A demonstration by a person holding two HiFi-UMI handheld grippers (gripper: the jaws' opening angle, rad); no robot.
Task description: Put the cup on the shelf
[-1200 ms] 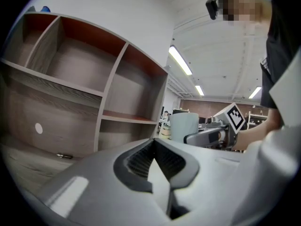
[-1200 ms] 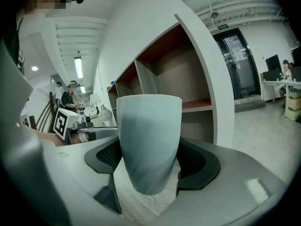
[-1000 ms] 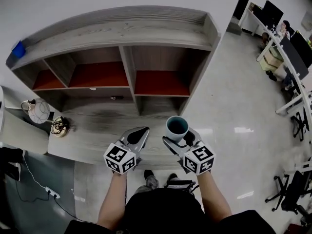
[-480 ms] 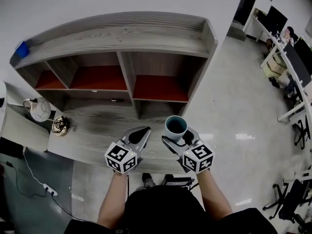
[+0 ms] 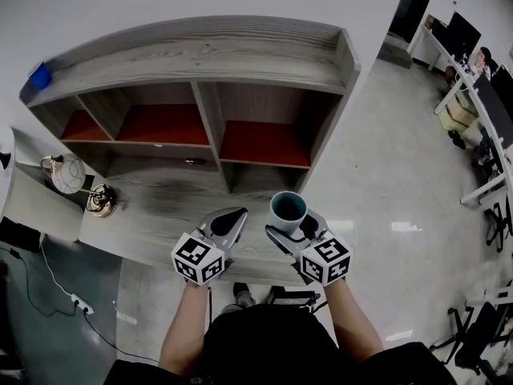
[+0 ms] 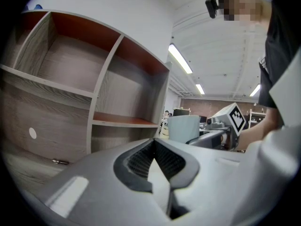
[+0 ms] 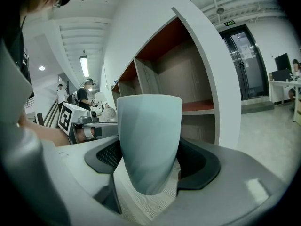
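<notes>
A pale blue-grey cup point(image 5: 288, 210) point(image 7: 149, 140) stands upright in my right gripper point(image 5: 290, 224) point(image 7: 150, 166), whose jaws are shut on its lower body. It is held over the front edge of the wooden desk point(image 5: 160, 211). The shelf unit point(image 5: 200, 103) point(image 7: 188, 74) point(image 6: 89, 93) stands ahead on the desk, with open compartments floored in red. My left gripper point(image 5: 227, 224) point(image 6: 154, 166) hovers beside the right one, jaws shut on nothing. In the left gripper view the cup point(image 6: 184, 127) shows at the right.
A small desk fan point(image 5: 66, 173) and a coil of cable point(image 5: 99, 201) sit at the desk's left end. A blue object point(image 5: 38, 76) lies on the shelf top at left. Office desks and chairs point(image 5: 481, 135) stand far right; a power strip point(image 5: 76, 301) lies on the floor.
The view has shifted slightly, the shelf sitting a little further right and lower. Both grippers and the cup hold almost the same place.
</notes>
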